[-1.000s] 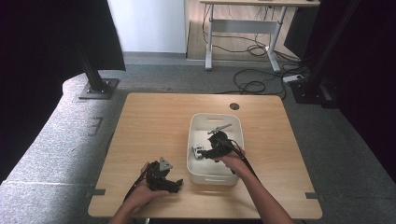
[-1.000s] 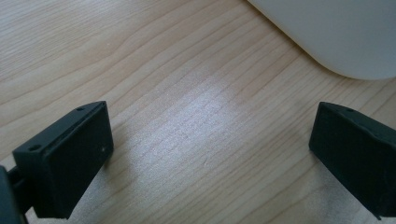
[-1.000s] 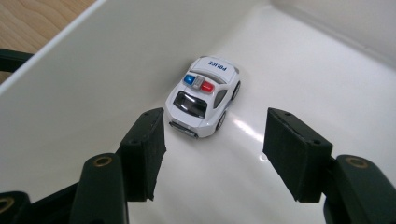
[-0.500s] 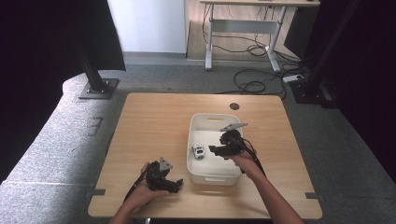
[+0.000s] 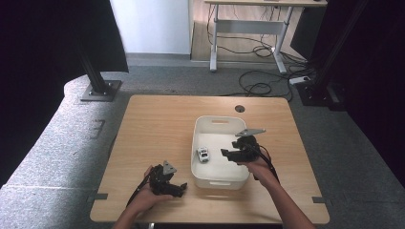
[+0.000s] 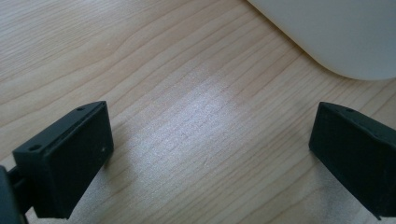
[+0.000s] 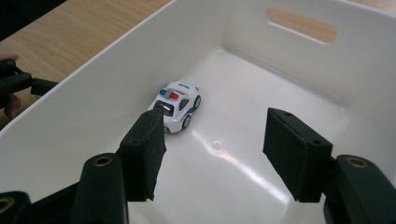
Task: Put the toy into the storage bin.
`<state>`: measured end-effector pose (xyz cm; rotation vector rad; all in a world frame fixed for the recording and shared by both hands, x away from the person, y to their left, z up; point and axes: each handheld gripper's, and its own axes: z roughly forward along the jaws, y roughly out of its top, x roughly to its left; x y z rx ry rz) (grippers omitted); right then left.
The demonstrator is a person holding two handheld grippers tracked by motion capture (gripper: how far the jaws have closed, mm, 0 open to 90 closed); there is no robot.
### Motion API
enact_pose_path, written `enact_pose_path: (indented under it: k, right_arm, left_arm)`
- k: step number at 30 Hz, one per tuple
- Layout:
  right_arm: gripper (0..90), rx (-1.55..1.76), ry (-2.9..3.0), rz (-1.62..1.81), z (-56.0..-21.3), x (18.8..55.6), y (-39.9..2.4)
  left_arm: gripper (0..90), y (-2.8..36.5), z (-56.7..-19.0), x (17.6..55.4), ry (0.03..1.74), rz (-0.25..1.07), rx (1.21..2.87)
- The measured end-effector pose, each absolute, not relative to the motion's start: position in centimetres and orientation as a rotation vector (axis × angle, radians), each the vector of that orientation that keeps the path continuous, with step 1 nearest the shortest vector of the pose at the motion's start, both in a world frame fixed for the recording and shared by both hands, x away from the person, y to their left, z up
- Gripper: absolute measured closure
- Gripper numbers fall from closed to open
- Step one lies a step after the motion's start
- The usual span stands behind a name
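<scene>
Toy police car (image 7: 176, 105) (white, with blue and red roof lights) sits on its wheels on the floor of the white bin (image 5: 218, 123), near the bin's left wall in the high view. Nearest the person, the left gripper (image 5: 167, 183) rests on the wooden table (image 5: 157, 124) just beside the bin, jaws spread with nothing between them. Farther off, the right gripper (image 7: 212, 144) hovers over the bin with parted, empty jaws, apart from the car.

Left gripper (image 5: 180, 189) black, blocky jaws, grey three-cornered plate; right gripper (image 5: 223, 152) alike; black cables; bare forearms.
</scene>
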<state>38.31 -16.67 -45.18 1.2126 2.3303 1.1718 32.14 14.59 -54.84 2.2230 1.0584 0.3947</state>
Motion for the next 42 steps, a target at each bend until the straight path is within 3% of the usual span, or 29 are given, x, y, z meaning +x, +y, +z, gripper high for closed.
enact_pose_path:
  k: [42]
  right_arm:
    - [38.4,1.244,2.132,1.271,-45.0,34.7,-23.1]
  left_arm:
    - [0.0,14.6,-54.9,32.2,1.057,0.392,2.223]
